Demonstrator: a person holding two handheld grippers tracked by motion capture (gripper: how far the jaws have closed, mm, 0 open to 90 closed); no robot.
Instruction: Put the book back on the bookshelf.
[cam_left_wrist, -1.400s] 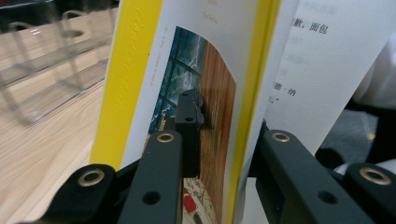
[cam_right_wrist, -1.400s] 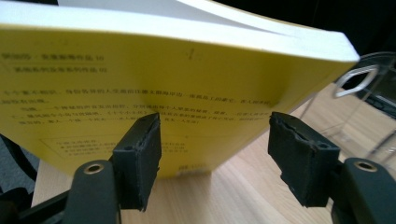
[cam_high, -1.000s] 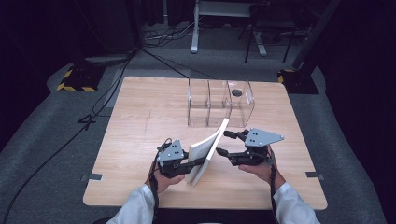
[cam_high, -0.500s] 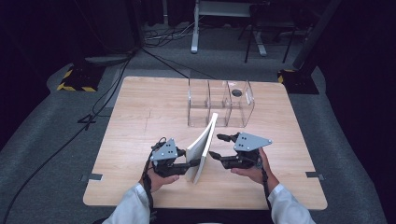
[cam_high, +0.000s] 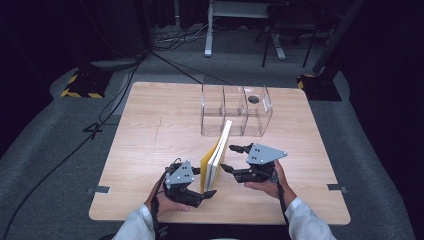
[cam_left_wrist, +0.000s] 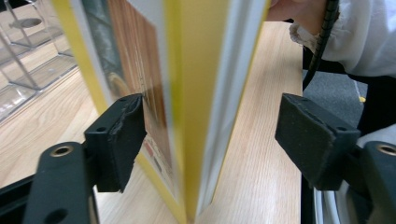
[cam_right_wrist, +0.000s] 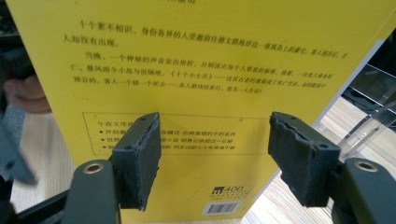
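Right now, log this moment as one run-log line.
yellow book standing on edge on wooden table | left claw open, straddling spine | right claw open, facing back cover | clear organizer behind

We see the wooden table evenly lit from above, the floor around it falling to near black. Beside the table's far edge the clear organizer catches faint glare. In the left gripper view the yellow book is blurred; its back-cover print is sharp in the right gripper view
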